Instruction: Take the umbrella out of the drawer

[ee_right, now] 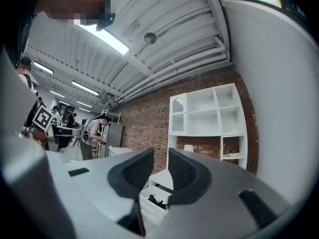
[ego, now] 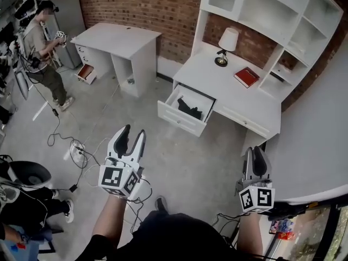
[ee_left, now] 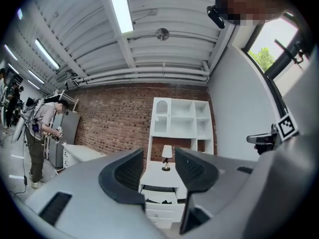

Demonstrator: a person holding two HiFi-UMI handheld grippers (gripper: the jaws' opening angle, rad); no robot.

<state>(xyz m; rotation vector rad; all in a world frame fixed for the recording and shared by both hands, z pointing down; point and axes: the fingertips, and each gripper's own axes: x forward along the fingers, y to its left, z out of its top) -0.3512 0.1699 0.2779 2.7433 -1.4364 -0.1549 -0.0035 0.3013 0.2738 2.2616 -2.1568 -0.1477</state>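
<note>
The white desk (ego: 239,91) with a shelf unit stands against the brick wall, its left drawer (ego: 181,118) pulled out. A black folded umbrella (ego: 190,109) lies inside the drawer. Both grippers hang well short of it over the floor, pointing toward the desk. My left gripper (ego: 134,132) is open with nothing between its jaws. My right gripper (ego: 255,152) is open by a narrower gap, also with nothing in it. In the left gripper view the drawer (ee_left: 158,207) and umbrella (ee_left: 160,201) show far off below the gripper (ee_left: 158,171). The right gripper view shows the umbrella (ee_right: 155,201) below the gripper (ee_right: 160,171).
A lamp (ego: 227,41) and a red book (ego: 246,76) sit on the desktop. A second white desk (ego: 117,39) stands at the back left, with a person (ego: 42,48) beside it. Cables (ego: 76,145) trail over the floor. A grey wall (ego: 315,140) lies close on the right.
</note>
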